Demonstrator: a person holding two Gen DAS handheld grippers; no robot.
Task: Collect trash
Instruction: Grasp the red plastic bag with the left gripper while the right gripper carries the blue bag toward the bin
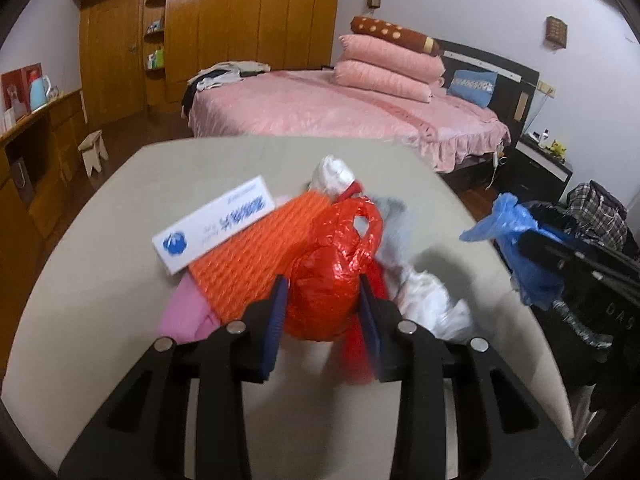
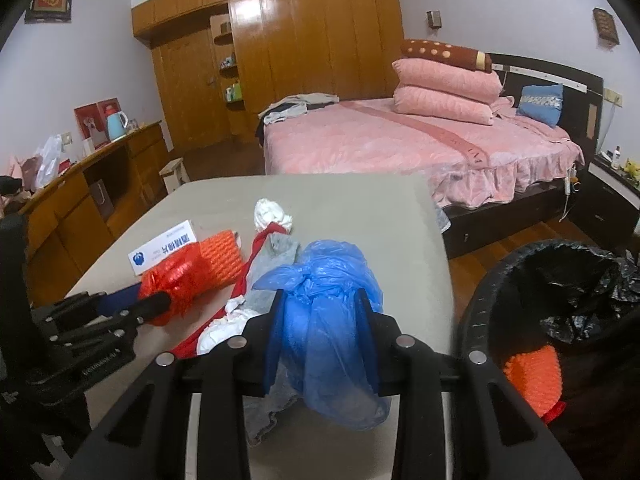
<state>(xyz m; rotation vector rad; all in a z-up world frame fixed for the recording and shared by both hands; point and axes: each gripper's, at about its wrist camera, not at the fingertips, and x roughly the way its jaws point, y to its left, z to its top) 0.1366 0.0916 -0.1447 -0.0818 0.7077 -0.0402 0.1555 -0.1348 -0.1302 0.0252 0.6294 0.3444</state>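
Your right tongs point(image 2: 322, 332) grip the blue bag point(image 2: 328, 320); left tongs point(image 1: 322, 312) pinch the red bag point(image 1: 328, 280). Lift both clear of the tabletop point(image 1: 120, 280), then swing over the bin point(image 2: 520, 280).

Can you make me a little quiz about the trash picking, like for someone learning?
1. What colour is the bag between the right gripper's pads?
2. True or false: the bin beside the table already has something orange in it.
3. What does the left gripper squeeze? A red bag B white box C pillow

Key: 1. blue; 2. true; 3. A
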